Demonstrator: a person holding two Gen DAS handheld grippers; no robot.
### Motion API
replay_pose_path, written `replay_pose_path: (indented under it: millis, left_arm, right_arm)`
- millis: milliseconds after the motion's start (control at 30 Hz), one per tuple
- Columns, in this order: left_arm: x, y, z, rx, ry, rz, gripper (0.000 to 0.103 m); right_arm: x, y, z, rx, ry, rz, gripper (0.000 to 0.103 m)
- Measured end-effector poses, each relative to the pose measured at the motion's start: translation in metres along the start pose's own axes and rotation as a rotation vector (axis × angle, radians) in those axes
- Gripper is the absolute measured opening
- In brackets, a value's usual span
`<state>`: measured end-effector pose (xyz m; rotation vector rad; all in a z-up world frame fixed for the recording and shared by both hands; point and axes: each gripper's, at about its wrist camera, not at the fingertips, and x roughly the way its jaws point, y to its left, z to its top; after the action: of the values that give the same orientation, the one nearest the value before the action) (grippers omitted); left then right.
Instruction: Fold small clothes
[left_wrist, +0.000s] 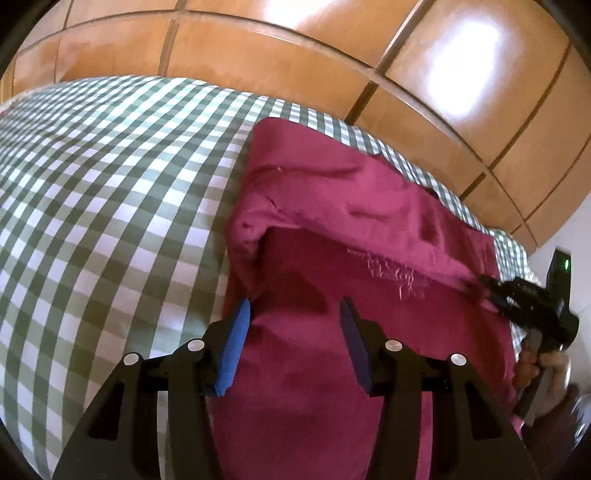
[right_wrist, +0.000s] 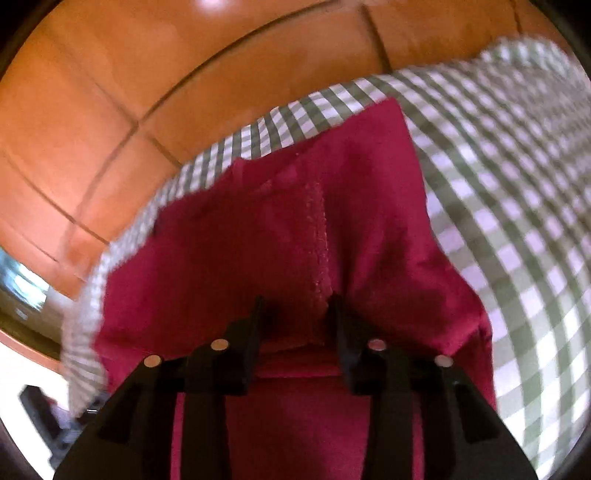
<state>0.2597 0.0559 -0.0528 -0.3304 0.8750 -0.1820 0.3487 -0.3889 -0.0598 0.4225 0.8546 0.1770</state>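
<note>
Fold under way: magenta garment (left_wrist: 332, 206) lies on the checked bed (left_wrist: 110, 184). Right tongs (right_wrist: 295, 306) pinch its hem, lifted. Left tongs (left_wrist: 295, 317) spread, empty, over its left edge. Next: left pinches, both carry over.

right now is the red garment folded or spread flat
Partly folded. One edge of the red garment is lifted and doubled over the rest, pinched by the right gripper; the lower layer lies on the checked cloth.
</note>
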Motion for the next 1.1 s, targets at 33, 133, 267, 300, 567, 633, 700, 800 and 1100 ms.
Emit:
replay_pose_path:
  millis: [33,133,267,300,567,633,700,800,1100]
  left_arm:
    - [-0.001,0.000,-0.002,0.010,0.001,0.003,0.050]
    - [-0.005,-0.001,-0.007,0.035,0.003,0.005,0.050]
    - [-0.007,0.001,-0.009,0.041,0.012,0.002,0.050]
    - [-0.008,0.001,-0.008,0.038,0.014,0.002,0.050]
    - [-0.026,0.007,0.036,0.003,-0.086,0.030,0.050]
    - [-0.026,0.003,0.051,0.011,-0.116,0.035,0.050]
    - [-0.021,-0.004,0.069,0.032,-0.134,0.035,0.050]
    - [-0.006,-0.021,0.093,0.069,-0.154,0.037,0.050]
    - [0.068,-0.039,0.127,0.112,-0.072,0.075,0.050]
  right_arm:
    - [-0.007,0.000,0.002,-0.002,-0.025,0.005,0.009]
    - [-0.036,-0.008,0.004,-0.001,-0.113,-0.001,0.006]
    - [-0.023,-0.032,-0.001,0.002,-0.065,-0.123,0.006]
    - [-0.017,-0.038,-0.003,0.013,-0.050,-0.124,0.006]
    - [-0.033,-0.034,-0.002,0.045,-0.122,-0.098,0.035]
    - [-0.041,-0.020,0.001,0.014,-0.176,-0.099,0.047]
    - [-0.043,-0.003,0.003,-0.023,-0.181,-0.057,0.051]
    - [-0.031,0.025,0.006,-0.112,-0.163,-0.053,0.059]
    - [0.040,0.017,0.011,-0.153,-0.064,-0.160,0.062]
